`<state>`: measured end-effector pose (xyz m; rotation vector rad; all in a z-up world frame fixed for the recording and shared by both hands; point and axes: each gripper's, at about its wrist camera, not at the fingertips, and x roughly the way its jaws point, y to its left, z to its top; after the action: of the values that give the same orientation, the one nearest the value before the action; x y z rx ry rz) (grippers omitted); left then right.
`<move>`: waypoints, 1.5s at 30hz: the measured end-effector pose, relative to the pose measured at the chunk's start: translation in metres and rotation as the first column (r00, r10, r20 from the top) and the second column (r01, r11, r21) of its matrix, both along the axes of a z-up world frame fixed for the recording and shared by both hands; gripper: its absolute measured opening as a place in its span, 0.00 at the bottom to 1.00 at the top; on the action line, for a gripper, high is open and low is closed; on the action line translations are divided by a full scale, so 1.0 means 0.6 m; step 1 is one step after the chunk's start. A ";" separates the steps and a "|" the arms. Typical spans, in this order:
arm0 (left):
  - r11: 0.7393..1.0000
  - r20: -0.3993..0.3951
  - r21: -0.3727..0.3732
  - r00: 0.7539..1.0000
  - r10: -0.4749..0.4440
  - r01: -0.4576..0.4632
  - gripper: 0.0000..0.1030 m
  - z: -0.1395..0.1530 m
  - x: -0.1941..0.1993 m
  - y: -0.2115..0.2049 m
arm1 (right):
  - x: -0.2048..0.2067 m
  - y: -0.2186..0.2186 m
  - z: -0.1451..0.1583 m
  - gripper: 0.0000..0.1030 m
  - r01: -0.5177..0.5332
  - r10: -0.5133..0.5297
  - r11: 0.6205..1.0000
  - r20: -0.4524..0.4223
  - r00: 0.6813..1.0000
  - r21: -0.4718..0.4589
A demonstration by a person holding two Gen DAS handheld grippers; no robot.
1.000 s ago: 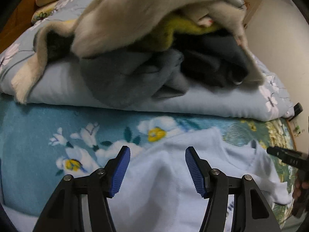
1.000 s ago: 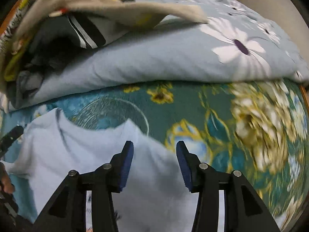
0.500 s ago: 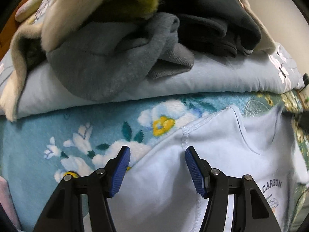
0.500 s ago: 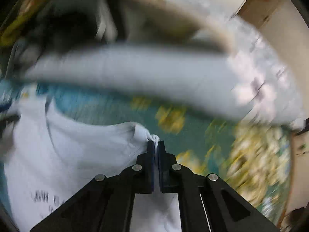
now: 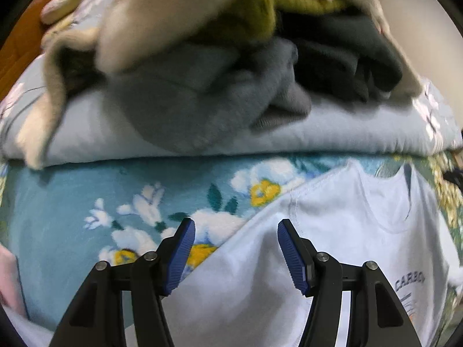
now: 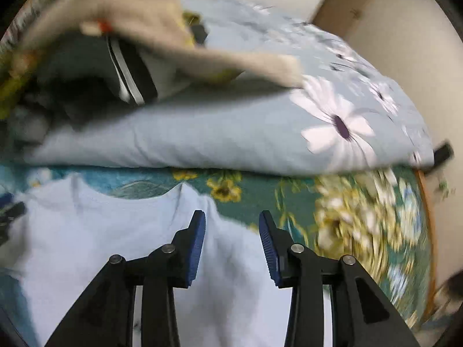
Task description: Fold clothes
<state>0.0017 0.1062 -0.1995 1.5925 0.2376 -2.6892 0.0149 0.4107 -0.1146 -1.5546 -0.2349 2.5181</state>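
Observation:
A pale blue T-shirt [image 5: 341, 231] with dark print lies flat on the floral bedspread, neck opening toward the folded quilt. My left gripper [image 5: 235, 248] is open and empty, its fingers over the shirt's left sleeve edge. The shirt also shows in the right wrist view [image 6: 101, 231]. My right gripper [image 6: 231, 240] is open and empty over the shirt's right shoulder. Both views are motion-blurred.
A folded pale blue quilt [image 5: 318, 136] with daisy print [image 6: 338, 127] lies behind the shirt. A heap of grey, black, beige and olive clothes [image 5: 202, 86] sits on it. A teal floral bedspread [image 5: 86, 196] surrounds the shirt. A wall [image 6: 405, 29] rises at the right.
My right gripper was shut on the shirt's shoulder half a second ago; it has opened and let the cloth go. My left gripper stayed open and drew back slightly.

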 end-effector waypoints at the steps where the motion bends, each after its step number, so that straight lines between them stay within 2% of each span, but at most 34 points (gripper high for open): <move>1: 1.000 -0.020 0.001 1.000 0.019 -0.019 0.62 0.011 0.011 -0.002 | 0.028 -0.002 0.015 0.38 0.018 -0.019 0.999 -0.021 1.000 -0.034; 3: 0.998 -0.060 0.003 0.996 0.070 -0.070 0.62 0.037 0.039 -0.010 | 0.088 -0.019 0.025 0.39 0.047 -0.049 0.995 -0.022 0.999 -0.082; 5: 0.987 -0.097 -0.017 0.982 0.160 -0.163 0.62 0.073 0.069 -0.031 | 0.141 -0.042 0.021 0.39 0.058 -0.058 0.994 0.004 0.998 -0.098; 7: 0.962 -0.127 -0.010 0.955 0.269 -0.272 0.62 0.114 0.101 -0.073 | 0.211 -0.063 0.016 0.39 0.049 -0.047 0.995 0.030 0.998 -0.092; 8: 0.952 -0.136 0.019 0.942 0.306 -0.307 0.62 0.132 0.116 -0.099 | 0.240 -0.074 0.016 0.39 0.045 -0.042 0.995 0.040 0.998 -0.089; 10: 0.933 -0.157 0.074 0.919 0.361 -0.353 0.62 0.167 0.153 -0.170 | 0.285 -0.093 0.014 0.39 0.032 -0.027 0.996 0.058 0.998 -0.081; 14: 0.919 -0.184 0.061 0.901 0.394 -0.389 0.62 0.203 0.235 -0.277 | 0.333 -0.125 0.034 0.39 0.000 0.004 0.996 0.039 0.999 -0.086; 19: 0.937 -0.209 0.020 0.915 0.344 -0.348 0.62 0.215 0.342 -0.393 | 0.344 -0.149 0.062 0.39 0.022 -0.025 0.982 -0.012 1.000 -0.187; 22: 0.968 -0.211 -0.010 0.947 0.243 -0.251 0.62 0.200 0.380 -0.421 | 0.350 -0.171 0.073 0.39 0.031 -0.037 0.971 -0.020 0.999 -0.236; 24: 0.984 -0.184 -0.012 0.967 0.175 -0.180 0.62 0.174 0.378 -0.423 | 0.357 -0.190 0.079 0.39 0.019 -0.026 0.969 -0.026 0.999 -0.247; 27: 0.994 -0.152 0.006 0.983 0.105 -0.105 0.62 0.139 0.361 -0.418 | 0.363 -0.208 0.082 0.39 0.004 -0.010 0.971 -0.022 1.000 -0.238; 32: 0.996 -0.126 0.002 0.988 0.092 -0.092 0.59 0.098 0.329 -0.424 | 0.379 -0.217 0.086 0.39 0.009 -0.014 0.973 -0.018 1.000 -0.231; 33: 0.996 -0.129 -0.014 0.988 0.086 -0.089 0.52 0.096 0.326 -0.422 | 0.383 -0.215 0.086 0.39 0.019 -0.023 0.972 -0.015 1.000 -0.233; 34: 0.996 -0.140 -0.042 0.987 0.076 -0.083 0.39 0.098 0.326 -0.417 | 0.386 -0.214 0.086 0.39 0.025 -0.029 0.972 -0.014 0.999 -0.234; 35: 0.995 -0.148 -0.068 0.987 0.068 -0.079 0.32 0.101 0.329 -0.414 | 0.390 -0.211 0.086 0.39 0.032 -0.037 0.971 -0.014 0.999 -0.237; 36: 0.995 -0.155 -0.071 0.986 0.059 -0.071 0.14 0.105 0.333 -0.413 | 0.393 -0.208 0.085 0.39 0.040 -0.044 0.970 -0.011 0.999 -0.240; 37: 0.996 -0.165 -0.062 0.985 0.046 -0.057 0.08 0.110 0.337 -0.413 | 0.394 -0.204 0.082 0.39 0.049 -0.051 0.969 -0.004 0.999 -0.241; 40: 1.000 -0.207 -0.001 0.978 0.012 -0.012 0.05 0.135 0.351 -0.418 | 0.396 -0.191 0.076 0.39 0.074 -0.074 0.966 0.011 0.997 -0.248; 45: 0.976 -0.241 0.219 0.969 0.054 0.000 0.05 0.197 0.379 -0.474 | 0.390 -0.179 0.077 0.39 0.091 -0.092 0.959 0.011 0.996 -0.268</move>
<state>0.2289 -0.1781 -0.0811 1.2791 0.5711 -2.9228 0.2487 0.3032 -0.0684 -1.6138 0.1835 2.5620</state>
